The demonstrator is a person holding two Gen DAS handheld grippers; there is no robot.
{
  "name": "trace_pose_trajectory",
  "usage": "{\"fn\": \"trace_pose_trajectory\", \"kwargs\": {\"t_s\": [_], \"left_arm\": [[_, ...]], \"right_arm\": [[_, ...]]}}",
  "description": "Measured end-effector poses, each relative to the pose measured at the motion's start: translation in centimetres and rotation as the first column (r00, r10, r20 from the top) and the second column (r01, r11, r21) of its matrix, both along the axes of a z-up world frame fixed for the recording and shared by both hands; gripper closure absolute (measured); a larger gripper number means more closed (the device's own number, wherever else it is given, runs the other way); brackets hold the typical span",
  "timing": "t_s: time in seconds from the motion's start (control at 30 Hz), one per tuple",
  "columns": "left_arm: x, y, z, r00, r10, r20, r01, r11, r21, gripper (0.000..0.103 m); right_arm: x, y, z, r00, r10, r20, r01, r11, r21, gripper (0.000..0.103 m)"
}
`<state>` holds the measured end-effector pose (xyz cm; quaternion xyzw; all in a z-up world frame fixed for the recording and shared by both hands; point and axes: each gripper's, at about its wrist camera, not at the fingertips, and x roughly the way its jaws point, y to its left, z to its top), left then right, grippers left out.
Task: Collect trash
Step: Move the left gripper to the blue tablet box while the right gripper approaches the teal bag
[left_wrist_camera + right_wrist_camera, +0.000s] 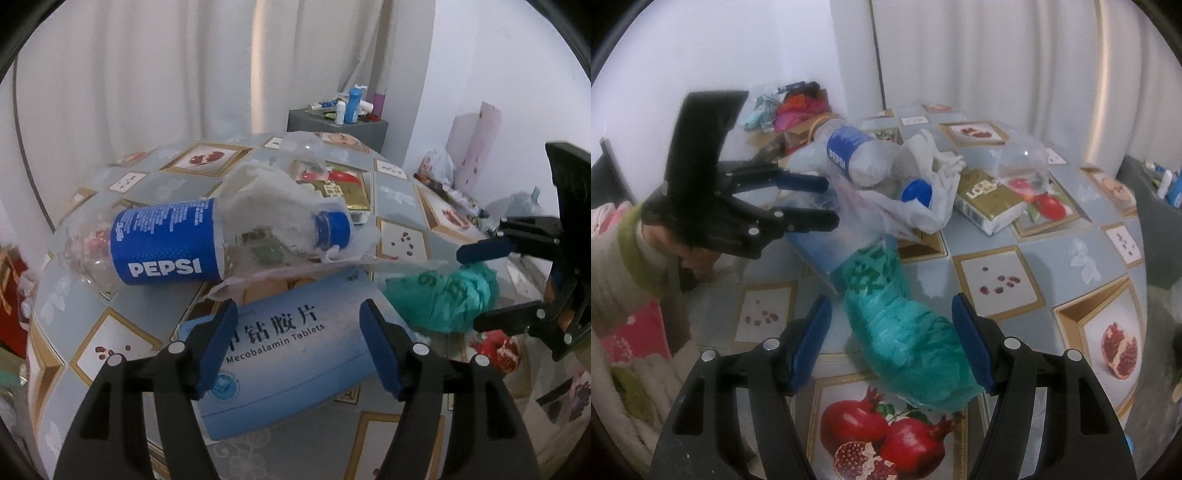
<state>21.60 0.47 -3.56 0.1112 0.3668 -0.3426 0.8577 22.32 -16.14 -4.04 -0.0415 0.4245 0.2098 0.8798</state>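
The left gripper (299, 343) hangs with its blue pads spread to either side of a pale blue Mecobalamin tablet box (288, 354), neither pad pressing on it as far as the left wrist view shows. The right gripper (892, 341) is likewise spread, straddling a crumpled green plastic bag (905, 343); its right pad looks close to or brushing the bag, and I cannot tell whether there is contact. The box and bag lie side by side at the near edge of the table (1071, 266), whose cloth is printed with pomegranates. Further in, a thin white plastic bag (923, 206) drapes over the box's far end and around an empty Pepsi bottle (166, 243) lying on its side. Beyond that sit a gold carton (990, 203) and a clear plastic dome lid (1023, 162). The likely trouble is the overlap: lifting the box could drag the white bag and set the bottle rolling toward the table edge. The box is flat and smooth, so a shallow pinch might slip off it. The green bag is soft and may compress, leaving only a loose fold held. The two grippers also work close together and could collide.
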Motion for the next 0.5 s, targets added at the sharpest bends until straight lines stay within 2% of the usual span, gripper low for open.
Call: {"fn": "trace_pose_trajectory", "kwargs": {"t_s": [0.5], "left_arm": [[1.4, -0.3, -0.2, 1.0, -0.011, 0.013, 0.011, 0.999, 0.044, 0.034]], "right_arm": [[0.5, -0.4, -0.7, 1.0, 0.0, -0.023, 0.0, 1.0, 0.008, 0.044]]}}
